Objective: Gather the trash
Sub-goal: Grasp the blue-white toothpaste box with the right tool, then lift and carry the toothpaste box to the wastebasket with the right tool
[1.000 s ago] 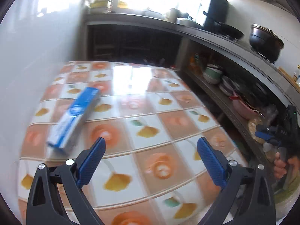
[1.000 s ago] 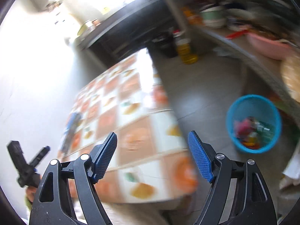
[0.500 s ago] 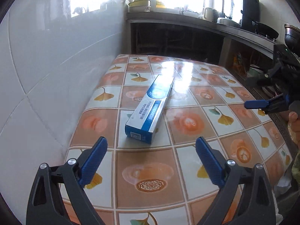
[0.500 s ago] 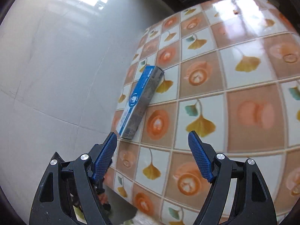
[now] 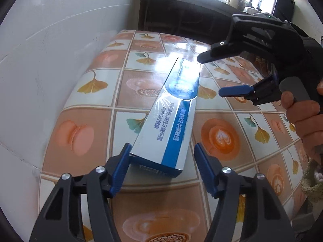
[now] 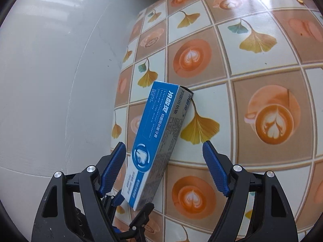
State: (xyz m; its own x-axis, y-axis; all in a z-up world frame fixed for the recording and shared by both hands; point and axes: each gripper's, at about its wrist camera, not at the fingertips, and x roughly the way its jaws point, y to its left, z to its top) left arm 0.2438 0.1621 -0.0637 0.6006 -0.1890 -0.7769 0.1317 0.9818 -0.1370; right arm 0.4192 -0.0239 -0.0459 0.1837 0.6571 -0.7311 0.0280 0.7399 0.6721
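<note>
A blue and white toothpaste box [image 5: 171,119] lies flat on the patterned table [image 5: 222,137]. My left gripper [image 5: 161,167] is open, its blue pads on either side of the box's near end, left pad touching or nearly touching it. My right gripper [image 5: 212,74] is open and hovers above the box's far end from the right. In the right wrist view the box [image 6: 155,141] runs between the open right gripper [image 6: 164,169], and my left gripper's fingertips [image 6: 119,198] show at the box's other end, at the bottom.
A white tiled wall [image 5: 50,50] borders the table on the left. A dark counter [image 5: 181,2] with kitchenware runs along the back. The table's right edge [image 5: 302,181] drops off near the hand.
My left gripper moved forward until its pads flank the box's near end. My right gripper swung in over the box's far end.
</note>
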